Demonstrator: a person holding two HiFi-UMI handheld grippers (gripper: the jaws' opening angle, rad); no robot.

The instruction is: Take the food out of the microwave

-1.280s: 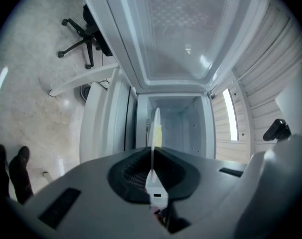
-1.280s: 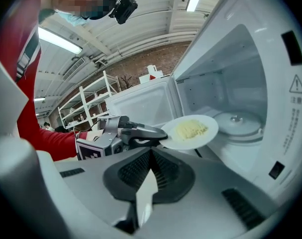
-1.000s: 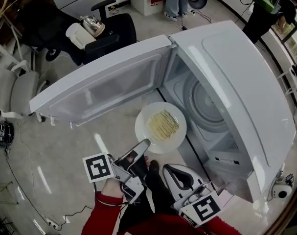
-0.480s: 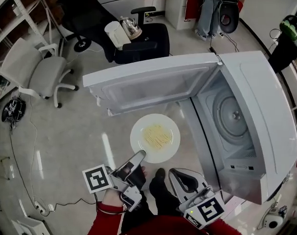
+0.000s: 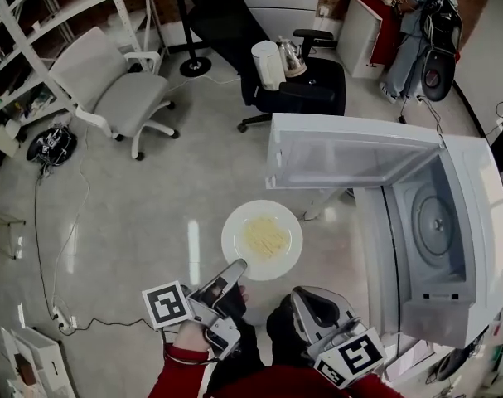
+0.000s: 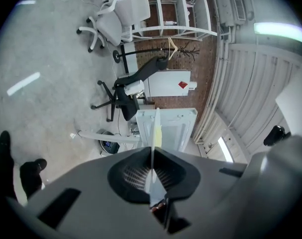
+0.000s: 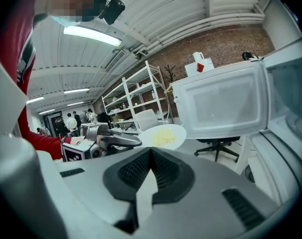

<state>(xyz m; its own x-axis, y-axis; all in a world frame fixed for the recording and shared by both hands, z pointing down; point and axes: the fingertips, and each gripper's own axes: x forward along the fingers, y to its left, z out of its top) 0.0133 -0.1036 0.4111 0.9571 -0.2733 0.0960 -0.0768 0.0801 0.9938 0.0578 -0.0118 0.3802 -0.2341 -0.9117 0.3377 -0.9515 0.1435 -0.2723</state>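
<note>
A white plate of pale yellow noodles (image 5: 262, 240) hangs level over the floor, left of the microwave. My left gripper (image 5: 234, 269) is shut on its near rim; in the left gripper view the plate (image 6: 154, 133) shows edge-on between the jaws. My right gripper (image 5: 313, 303) is shut with nothing in it, low at the right, apart from the plate. The white microwave (image 5: 483, 222) stands at the right with its door (image 5: 350, 160) swung wide and its cavity (image 5: 433, 222) showing only the turntable. In the right gripper view the plate (image 7: 164, 136) sits beside the door (image 7: 225, 103).
A black office chair (image 5: 297, 89) carrying a kettle and a white jug stands behind the door. A grey chair (image 5: 110, 89) and shelving (image 5: 36, 48) are at the back left. Cables (image 5: 48, 222) trail over the floor at the left. A person (image 5: 417, 23) stands at the back right.
The plate, held in my left gripper, has come away from the microwave's mouth to the left and now hangs over open floor. The right gripper stays shut and low.
</note>
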